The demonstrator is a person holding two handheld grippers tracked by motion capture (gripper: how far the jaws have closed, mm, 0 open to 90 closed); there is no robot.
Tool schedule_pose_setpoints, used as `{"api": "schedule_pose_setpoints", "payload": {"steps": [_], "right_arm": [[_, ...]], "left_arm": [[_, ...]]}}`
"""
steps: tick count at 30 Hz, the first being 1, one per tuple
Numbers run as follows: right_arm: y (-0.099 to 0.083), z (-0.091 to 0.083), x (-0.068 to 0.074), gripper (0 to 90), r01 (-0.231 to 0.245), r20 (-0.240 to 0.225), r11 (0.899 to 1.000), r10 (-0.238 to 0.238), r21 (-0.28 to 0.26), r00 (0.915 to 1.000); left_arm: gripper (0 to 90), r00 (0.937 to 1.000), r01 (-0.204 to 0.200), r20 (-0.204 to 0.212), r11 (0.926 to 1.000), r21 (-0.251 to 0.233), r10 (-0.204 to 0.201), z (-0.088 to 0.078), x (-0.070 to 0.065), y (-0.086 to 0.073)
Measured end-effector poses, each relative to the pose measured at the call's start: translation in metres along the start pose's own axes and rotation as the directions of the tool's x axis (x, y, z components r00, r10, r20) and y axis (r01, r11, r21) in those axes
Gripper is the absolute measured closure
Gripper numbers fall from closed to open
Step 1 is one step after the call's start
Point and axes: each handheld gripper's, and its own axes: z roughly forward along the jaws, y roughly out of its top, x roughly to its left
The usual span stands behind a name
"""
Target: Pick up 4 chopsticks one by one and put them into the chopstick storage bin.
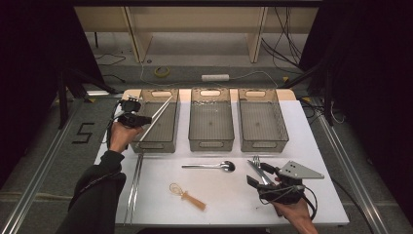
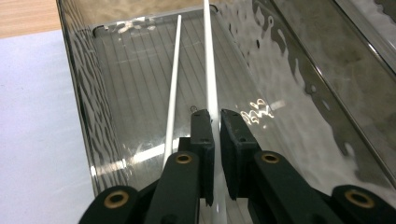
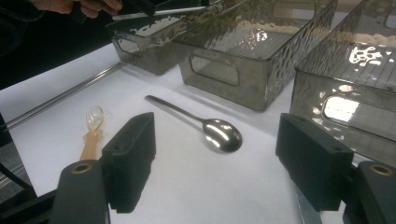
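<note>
Where the left gripper (image 2: 214,140) reaches over the leftmost bin (image 1: 157,122), its black jaws are clamped on a thin white chopstick (image 2: 209,70), a smooth, straight rod that runs forward between the pads and slants up past the bin's far rim. A second white chopstick (image 2: 173,88) lies just beside it inside the bin, resting on the ribbed floor. The bin is smoky translucent plastic with rippled, hammered-looking walls and an oval handle slot at the end; two more bins (image 1: 211,124) of the same make stand beside it in a row on the white desk (image 1: 229,200).

The right gripper (image 3: 215,163) rests low near the desk's front right corner, its blocky matte jaws standing wide apart with nothing between them. Ahead of it lies a polished steel spoon (image 3: 205,123), bowl up and mirror-bright, with a slim handle. To its left lies a small whisk (image 3: 92,130) with a pale wooden handle and clear wire loop. In the high view, a steel fork (image 1: 258,168) lies just by the right gripper, and long metal rods (image 1: 134,185) lie along the desk's left edge.
</note>
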Motion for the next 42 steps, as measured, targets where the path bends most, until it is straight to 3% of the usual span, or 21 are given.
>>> {"api": "schedule_pose_setpoints", "payload": {"steps": [3, 10, 13, 17, 21, 23, 33, 42], "right_arm": [[0.0, 0.0, 0.0, 29.7, 0.0, 0.0, 1.0, 0.0, 0.0, 1.0], [0.0, -0.001, 0.0, 29.6, -0.001, -0.001, 1.0, 0.001, -0.002, 1.0], [0.0, -0.001, 0.0, 29.7, -0.001, -0.001, 1.0, 0.001, -0.002, 1.0], [0.0, -0.001, 0.0, 29.6, -0.001, 0.0, 1.0, 0.001, -0.001, 1.0], [0.0, 0.0, 0.0, 29.7, 0.0, -0.001, 1.0, 0.0, 0.001, 1.0], [0.0, 0.0, 0.001, 29.6, 0.002, 0.001, 1.0, -0.002, 0.002, 1.0], [0.0, -0.001, 0.002, 29.6, 0.005, 0.001, 1.0, -0.005, -0.001, 1.0], [0.001, -0.001, 0.002, 29.6, 0.009, -0.001, 1.0, -0.009, 0.0, 1.0]], "left_arm": [[82.8, 1.0, -0.005, 0.006, 0.9999, 0.009, 0.005, 0.003, -0.001, 0.0], [58.7, 0.9996, 0.011, 0.025, 0.9997, -0.024, -0.01, 0.003, -0.004, -0.002], [52.4, 0.9979, 0.041, 0.052, 0.9989, -0.022, -0.04, -0.003, -0.004, -0.006], [41.2, 0.9979, 0.033, 0.055, 0.9994, -0.002, -0.033, -0.013, -0.009, -0.014], [36.0, 0.9972, 0.044, 0.062, 0.9987, -0.026, -0.042, -0.023, -0.015, -0.027], [32.1, 0.9983, 0.028, 0.051, 0.9996, -0.008, -0.028, -0.027, -0.017, -0.03], [24.8, 0.9992, 0.006, 0.039, 1.0, 0.007, -0.006, -0.049, -0.024, -0.042], [21.7, 0.9993, 0.0, 0.037, 0.9995, 0.031, -0.002, -0.058, -0.029, -0.052]]}}
